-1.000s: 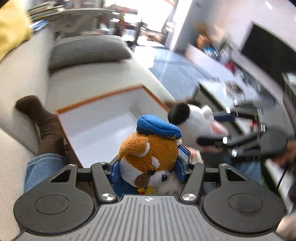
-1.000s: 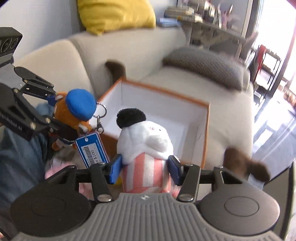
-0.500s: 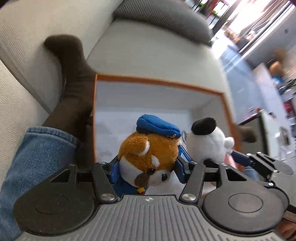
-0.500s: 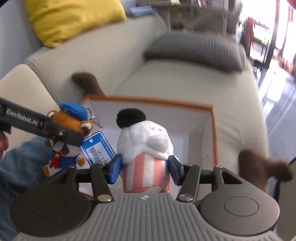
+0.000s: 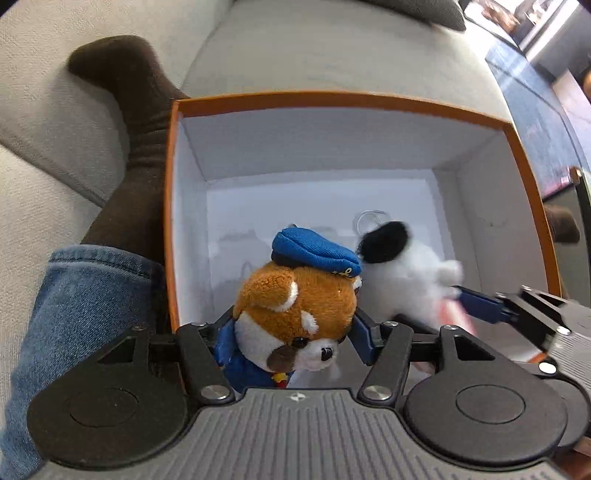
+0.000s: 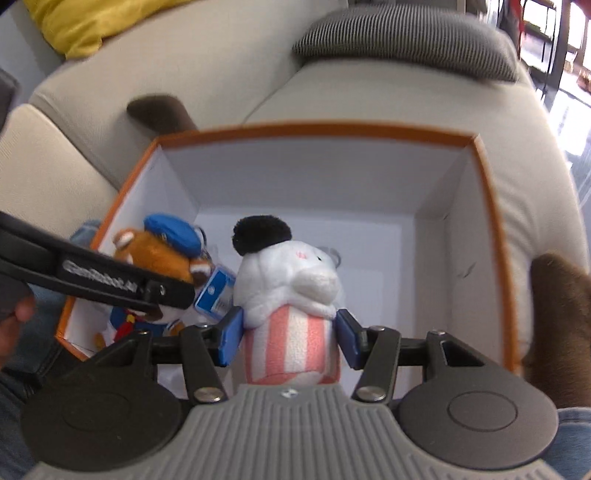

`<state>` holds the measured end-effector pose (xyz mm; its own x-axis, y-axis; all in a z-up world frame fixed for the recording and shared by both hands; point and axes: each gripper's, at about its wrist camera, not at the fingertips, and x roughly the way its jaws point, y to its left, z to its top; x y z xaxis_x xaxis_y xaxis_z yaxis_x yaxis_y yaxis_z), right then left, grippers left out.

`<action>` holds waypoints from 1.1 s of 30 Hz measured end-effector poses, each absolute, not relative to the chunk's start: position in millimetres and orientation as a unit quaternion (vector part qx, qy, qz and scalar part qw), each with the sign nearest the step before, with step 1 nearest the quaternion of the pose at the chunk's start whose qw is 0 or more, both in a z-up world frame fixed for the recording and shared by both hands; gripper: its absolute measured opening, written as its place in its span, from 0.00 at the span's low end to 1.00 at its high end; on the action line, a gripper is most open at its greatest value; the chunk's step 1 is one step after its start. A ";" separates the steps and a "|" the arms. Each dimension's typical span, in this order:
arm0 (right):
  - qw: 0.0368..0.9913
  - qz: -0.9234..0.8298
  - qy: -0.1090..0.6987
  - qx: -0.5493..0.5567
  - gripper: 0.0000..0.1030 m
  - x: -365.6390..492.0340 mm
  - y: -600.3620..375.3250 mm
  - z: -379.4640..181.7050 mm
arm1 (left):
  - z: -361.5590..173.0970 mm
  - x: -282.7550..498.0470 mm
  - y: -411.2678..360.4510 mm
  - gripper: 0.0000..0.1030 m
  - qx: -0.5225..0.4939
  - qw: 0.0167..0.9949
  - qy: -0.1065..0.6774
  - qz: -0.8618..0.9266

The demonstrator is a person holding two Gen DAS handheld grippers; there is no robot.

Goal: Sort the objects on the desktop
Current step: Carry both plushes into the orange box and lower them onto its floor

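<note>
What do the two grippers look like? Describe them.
The left gripper and the right gripper match: ribbed grey body, black linkage arms with silver screws, round black discs at each side, blue finger pads. White lettering runs along the left gripper's arm.

A beige sofa point(image 6: 369, 88) is seen. A grey striped cushion point(image 6: 402, 40) is laid at its far end; a yellow cushion point(image 6: 88, 22) is propped on the backrest. A brown-socked foot point(image 5: 136, 110) and denim-clad leg point(image 5: 81, 306) are rested on the seat.
</note>
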<state>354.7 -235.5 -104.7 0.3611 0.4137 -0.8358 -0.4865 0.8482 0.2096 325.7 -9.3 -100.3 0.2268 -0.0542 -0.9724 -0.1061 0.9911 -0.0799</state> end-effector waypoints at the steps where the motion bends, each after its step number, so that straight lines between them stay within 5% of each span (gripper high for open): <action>1: 0.819 0.276 0.502 -0.033 0.54 354.0 -232.8 -107.5 | -101.7 326.6 -8.6 0.69 -0.063 0.780 0.623 0.016; 12: 0.795 0.299 0.525 -0.059 0.59 351.1 -216.4 -114.1 | -94.4 344.5 -5.8 0.80 -0.067 0.757 0.649 -0.043; 22: 0.773 0.324 0.541 -0.066 0.60 358.2 -221.7 -110.7 | -87.7 337.2 -15.6 0.70 0.012 0.760 0.640 -0.109; 24: 0.770 0.329 0.543 -0.064 0.59 358.2 -225.6 -110.5 | -89.4 338.1 -14.9 0.44 0.013 0.757 0.642 -0.118; 27: 0.766 0.338 0.544 -0.058 0.49 360.2 -227.8 -110.8 | -91.0 343.2 -12.6 0.42 -0.063 0.765 0.640 -0.032; 32: 0.763 0.351 0.538 -0.074 0.49 356.9 -221.0 -108.2 | -92.7 354.6 -8.0 0.37 -0.096 0.772 0.628 0.034; 33: 0.766 0.346 0.536 -0.080 0.51 356.3 -219.8 -107.0 | -93.7 357.4 -6.5 0.30 -0.105 0.769 0.628 0.055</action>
<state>356.3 -219.8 -107.0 0.1861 0.4441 -0.8764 -0.6156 0.7479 0.2483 357.4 -6.5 -93.7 0.2051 -0.0471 -0.9776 -0.2161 0.9720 -0.0922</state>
